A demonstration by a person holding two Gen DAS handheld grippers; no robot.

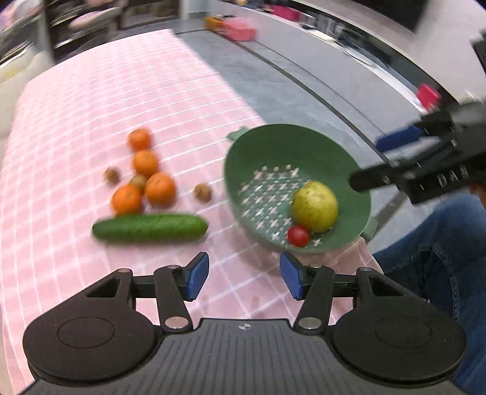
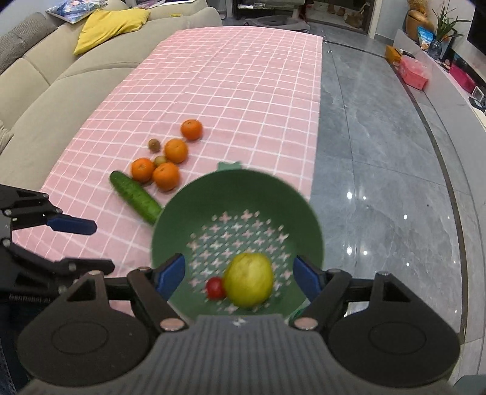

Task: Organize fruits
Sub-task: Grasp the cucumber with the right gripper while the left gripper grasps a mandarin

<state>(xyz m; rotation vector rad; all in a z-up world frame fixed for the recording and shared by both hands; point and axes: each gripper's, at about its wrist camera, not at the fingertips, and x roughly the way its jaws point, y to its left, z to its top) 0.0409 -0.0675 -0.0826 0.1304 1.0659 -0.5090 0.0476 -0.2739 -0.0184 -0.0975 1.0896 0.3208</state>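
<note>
A green colander stands at the right edge of the pink checked tablecloth. In it lie a yellow-green pear and a cherry tomato. To its left lie a cucumber, several oranges and small brown kiwis. My left gripper hangs open over bare cloth near the front edge, holding nothing. Above the colander, my right gripper is open, its pads clear of the pear.
A beige sofa with a yellow cushion runs along the table's left side. Grey stone floor lies to the right, with a pink box further off. A person's denim-clad leg is beside the table corner.
</note>
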